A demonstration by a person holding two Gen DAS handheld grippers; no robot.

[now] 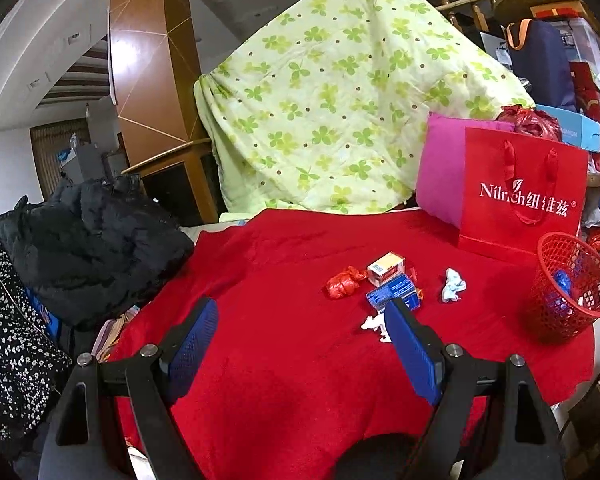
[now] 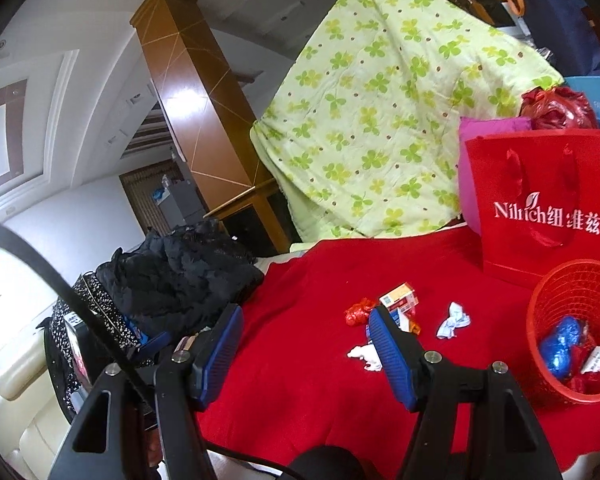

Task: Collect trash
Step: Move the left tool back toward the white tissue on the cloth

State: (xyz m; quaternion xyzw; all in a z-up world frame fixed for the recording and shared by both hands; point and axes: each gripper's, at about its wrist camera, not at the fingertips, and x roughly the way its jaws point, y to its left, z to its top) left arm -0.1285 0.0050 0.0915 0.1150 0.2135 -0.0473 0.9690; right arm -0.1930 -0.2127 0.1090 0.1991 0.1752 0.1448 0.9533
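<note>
Both empty: left gripper and right gripper spread wide, crumpled white tissue just ahead-right, red basket farther right.

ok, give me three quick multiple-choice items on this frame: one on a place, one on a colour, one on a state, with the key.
1. Where is the red basket relative to the scattered trash?
A. far right edge of the cloth
B. on the black jacket
C. inside the red paper bag

2. What colour is the cloth on the table?
A. green
B. red
C. white

3. What is between the left gripper fingers?
A. the blue box
B. the white tissue
C. nothing, they stand open

Key: 1 A, it sits at the right, beside the red paper bag; 2 B, red fabric covers the table; 3 C, only bare cloth shows between the pads.
</note>
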